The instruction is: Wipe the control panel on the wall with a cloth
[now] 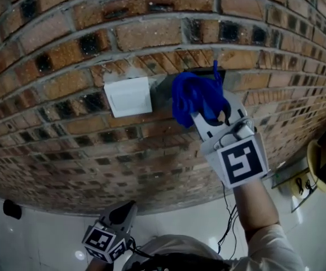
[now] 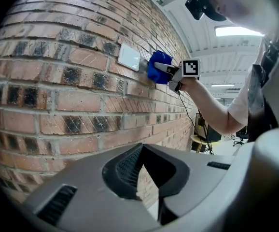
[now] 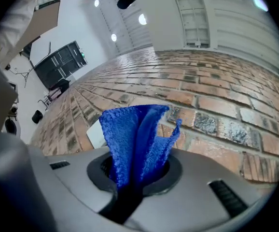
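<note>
A white control panel [image 1: 128, 96] is fixed on the brick wall [image 1: 67, 49], with a dark grey plate [image 1: 162, 88] just right of it. My right gripper [image 1: 211, 116] is shut on a bunched blue cloth [image 1: 194, 97] and presses it on the wall at the grey plate, right of the white panel. In the right gripper view the cloth [image 3: 132, 134] stands up out of the gripper [image 3: 134, 173], and the white panel [image 3: 95, 133] shows to its left. My left gripper [image 1: 120, 214] hangs low, away from the wall, shut and empty [image 2: 142, 166]. It looks up at the panel [image 2: 129, 57] and cloth [image 2: 158, 66].
A yellow round object [image 1: 321, 162] and a metal bracket with cables [image 1: 298, 182] are at the right by the wall's foot. A black cable [image 1: 229, 219] hangs under my right forearm. A dark object [image 1: 12, 209] lies on the white floor at the lower left.
</note>
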Action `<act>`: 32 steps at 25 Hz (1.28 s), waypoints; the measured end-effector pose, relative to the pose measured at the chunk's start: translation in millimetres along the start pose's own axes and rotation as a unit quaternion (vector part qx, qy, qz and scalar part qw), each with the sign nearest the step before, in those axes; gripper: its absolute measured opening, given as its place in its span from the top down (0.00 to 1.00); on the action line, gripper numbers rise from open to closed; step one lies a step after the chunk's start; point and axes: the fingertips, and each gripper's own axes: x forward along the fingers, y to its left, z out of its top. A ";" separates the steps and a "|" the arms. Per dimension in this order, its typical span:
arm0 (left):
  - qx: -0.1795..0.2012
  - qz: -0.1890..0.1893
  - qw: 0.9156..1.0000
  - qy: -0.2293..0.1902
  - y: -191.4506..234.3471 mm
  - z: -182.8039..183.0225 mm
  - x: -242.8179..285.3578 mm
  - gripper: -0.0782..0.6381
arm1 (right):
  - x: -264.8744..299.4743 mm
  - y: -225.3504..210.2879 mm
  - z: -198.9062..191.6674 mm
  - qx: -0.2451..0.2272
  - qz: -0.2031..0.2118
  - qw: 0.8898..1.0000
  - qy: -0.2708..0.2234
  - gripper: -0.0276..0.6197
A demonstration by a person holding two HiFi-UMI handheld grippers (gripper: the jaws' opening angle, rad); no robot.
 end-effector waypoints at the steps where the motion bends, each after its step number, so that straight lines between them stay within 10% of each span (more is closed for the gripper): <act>1: -0.002 0.003 1.000 -0.001 1.8 -0.1 -2.0 0.89 | 4.1 1.9 1.2 0.003 0.001 1.000 -0.005 0.82; 21: 0.012 -0.021 1.000 0.009 -13.3 1.1 16.3 0.89 | -58.4 -115.2 -65.2 -0.017 -0.119 0.991 0.065 0.82; 32: 0.003 -0.011 1.000 0.004 -0.7 -1.1 5.3 0.89 | -40.5 -44.8 -9.9 -0.011 -0.059 0.998 0.009 0.82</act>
